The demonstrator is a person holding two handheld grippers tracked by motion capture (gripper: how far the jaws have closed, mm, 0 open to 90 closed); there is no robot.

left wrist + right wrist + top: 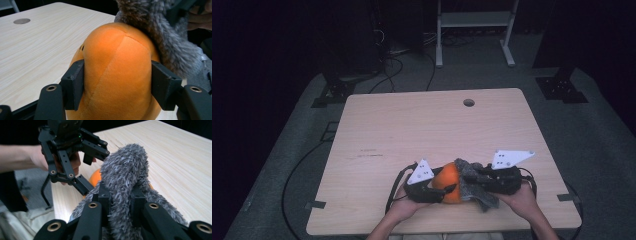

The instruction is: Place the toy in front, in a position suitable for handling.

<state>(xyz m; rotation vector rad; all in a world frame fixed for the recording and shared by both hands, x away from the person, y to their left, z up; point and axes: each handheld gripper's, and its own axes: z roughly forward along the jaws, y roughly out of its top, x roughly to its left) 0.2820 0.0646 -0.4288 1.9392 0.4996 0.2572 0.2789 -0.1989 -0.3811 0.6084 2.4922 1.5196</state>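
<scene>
Left tool (117, 82) grips orange plush (117, 70); right tool (120, 202) pinches grey fur (125, 170).

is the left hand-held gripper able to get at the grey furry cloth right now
Probably not: the left hand-held gripper has its jaws pressed on the orange plush, and the grey furry cloth is pinched by the right hand-held gripper.

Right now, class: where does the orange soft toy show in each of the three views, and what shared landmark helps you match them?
High view: the orange soft toy sits low in the middle, between both grippers.
Left gripper view: the toy sits in the centre, clamped by the two black jaws.
Right gripper view: a small orange patch left of centre, behind the grey furry cloth.
Shared landmark: the grey furry cloth, draped against the toy.
</scene>
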